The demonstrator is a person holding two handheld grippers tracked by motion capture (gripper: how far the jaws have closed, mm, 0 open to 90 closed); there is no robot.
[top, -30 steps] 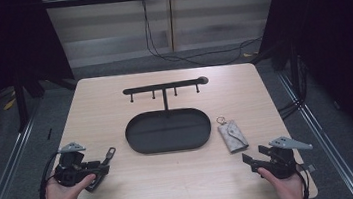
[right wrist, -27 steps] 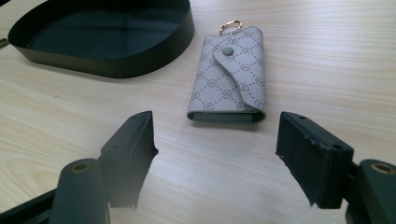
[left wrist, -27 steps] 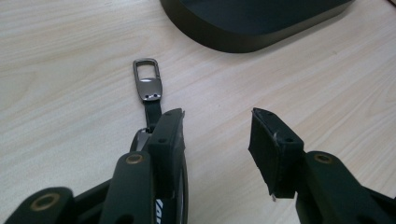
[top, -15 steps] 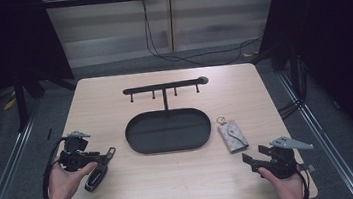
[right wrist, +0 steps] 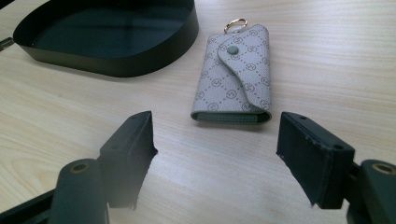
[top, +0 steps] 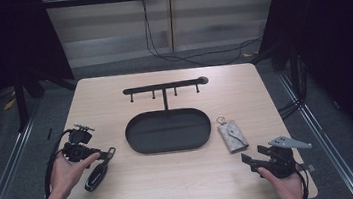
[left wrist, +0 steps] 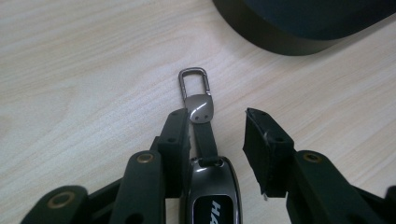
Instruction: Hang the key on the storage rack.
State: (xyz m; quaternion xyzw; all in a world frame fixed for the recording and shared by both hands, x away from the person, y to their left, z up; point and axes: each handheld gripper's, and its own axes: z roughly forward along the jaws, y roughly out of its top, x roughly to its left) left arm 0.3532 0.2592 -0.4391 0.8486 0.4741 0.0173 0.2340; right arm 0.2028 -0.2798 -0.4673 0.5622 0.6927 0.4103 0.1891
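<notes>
A black car key fob lies on the table, with a short strap and a metal clip pointing toward the tray. My left gripper straddles it. One pad touches the strap and the other pad stands clear, so it is open. Its jaws have just been opening, with the fob between them. From above, the left gripper sits at the front left over the fob. My right gripper is open just short of a grey patterned key pouch.
A black oval tray sits mid-table, with a hook rack rising behind it. The pouch lies right of the tray. My right gripper rests near the front right edge. Cables trail from both grippers.
My left gripper has moved a little away from the front edge and over the key fob. The right gripper and the pouch have stayed put.
</notes>
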